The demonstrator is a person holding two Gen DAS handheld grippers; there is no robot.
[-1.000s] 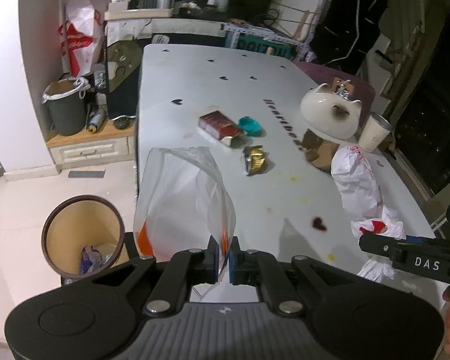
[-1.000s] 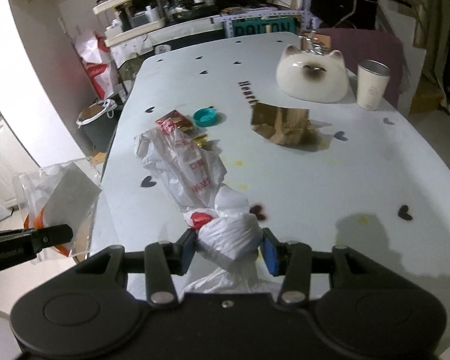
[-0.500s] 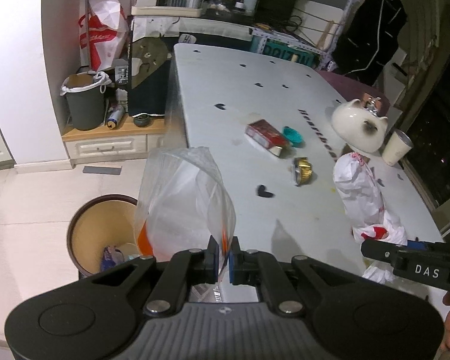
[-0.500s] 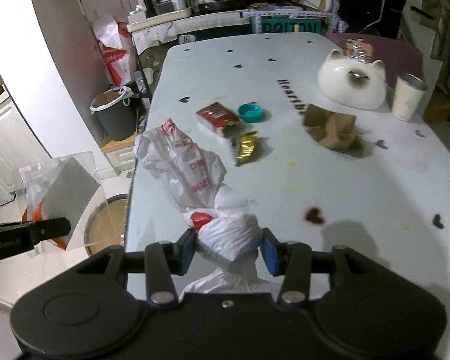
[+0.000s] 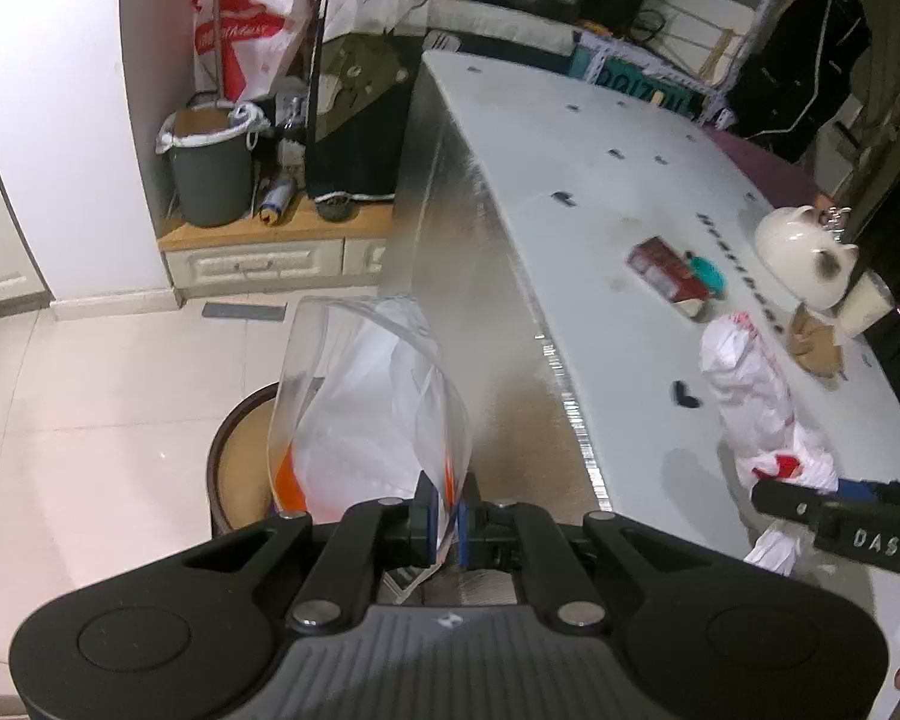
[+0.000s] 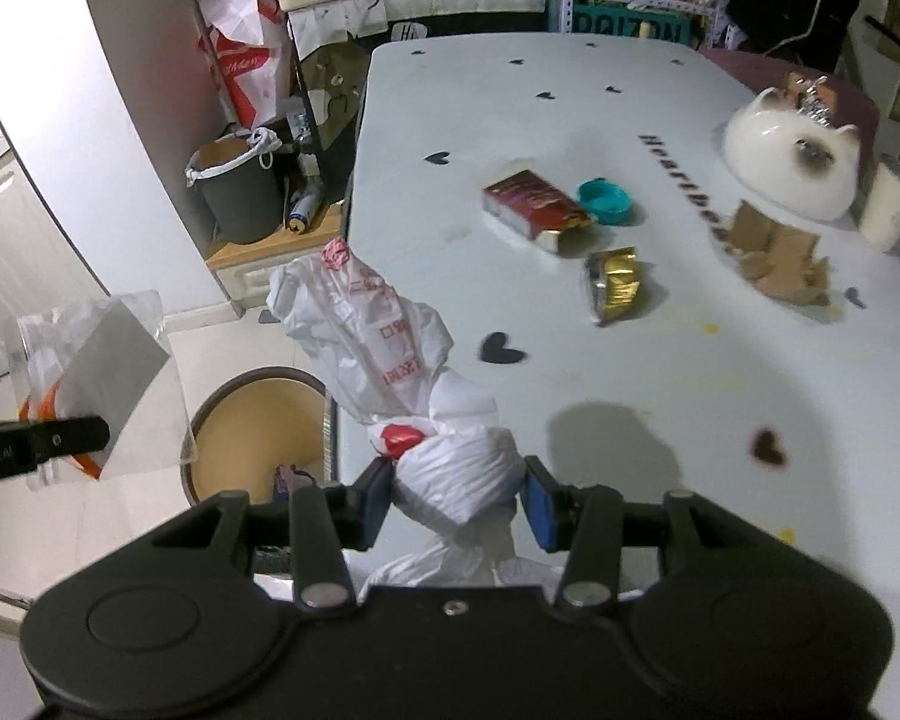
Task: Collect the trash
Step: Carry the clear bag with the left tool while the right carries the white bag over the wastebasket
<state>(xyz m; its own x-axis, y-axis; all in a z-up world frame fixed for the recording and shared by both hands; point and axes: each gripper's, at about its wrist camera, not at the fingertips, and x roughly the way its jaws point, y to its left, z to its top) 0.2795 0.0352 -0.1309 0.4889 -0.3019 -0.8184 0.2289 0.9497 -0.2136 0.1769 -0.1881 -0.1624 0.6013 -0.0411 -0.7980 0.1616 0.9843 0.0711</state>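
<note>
My left gripper is shut on a clear plastic bag with an orange strip and holds it over the round brown bin on the floor left of the table. My right gripper is shut on a crumpled white plastic bag with red print, held at the table's left edge, beside the bin. On the white table lie a red box, a teal lid, a gold wrapper and torn brown cardboard.
A white cat-shaped dish and a paper cup stand at the table's right side. A grey bin with a white liner sits on a low wooden cabinet by the wall. White floor tiles lie left of the bin.
Both grippers have moved left, off toward the table's left edge. The clear bag now hangs over the brown bin, and the white bag is close to the table's edge.
</note>
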